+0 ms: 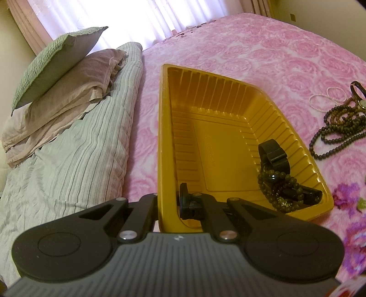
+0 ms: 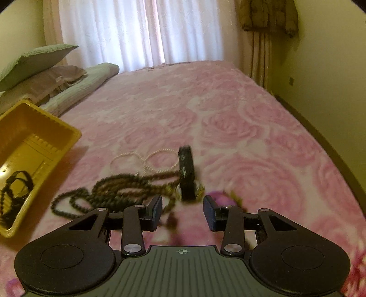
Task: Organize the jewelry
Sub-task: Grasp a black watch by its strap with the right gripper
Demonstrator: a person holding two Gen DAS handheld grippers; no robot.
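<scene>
A yellow plastic tray [image 1: 228, 78] lies on the pink rose bedspread [image 2: 228, 109]. My left gripper [image 1: 169, 205] is shut on the tray's near left wall, one finger inside and one outside. A black band [image 1: 273, 155] and a dark bead bracelet [image 1: 279, 189] rest in the tray's near right corner. My right gripper [image 2: 183, 212] hangs open over the bed with nothing between its pads. Just beyond its fingertips stands a black watch [image 2: 186, 173], blurred. Left of it lie tangled dark bead necklaces [image 2: 114, 194] and a thin pearl strand [image 2: 146, 160]. The tray [image 2: 45, 128] sits at that view's left.
Two pillows [image 1: 61, 75] and a folded striped quilt [image 1: 80, 155] are stacked left of the tray. White curtains [image 2: 137, 29] hang behind the bed. A brown coat [image 2: 267, 16] hangs by the wall past the bed's right edge.
</scene>
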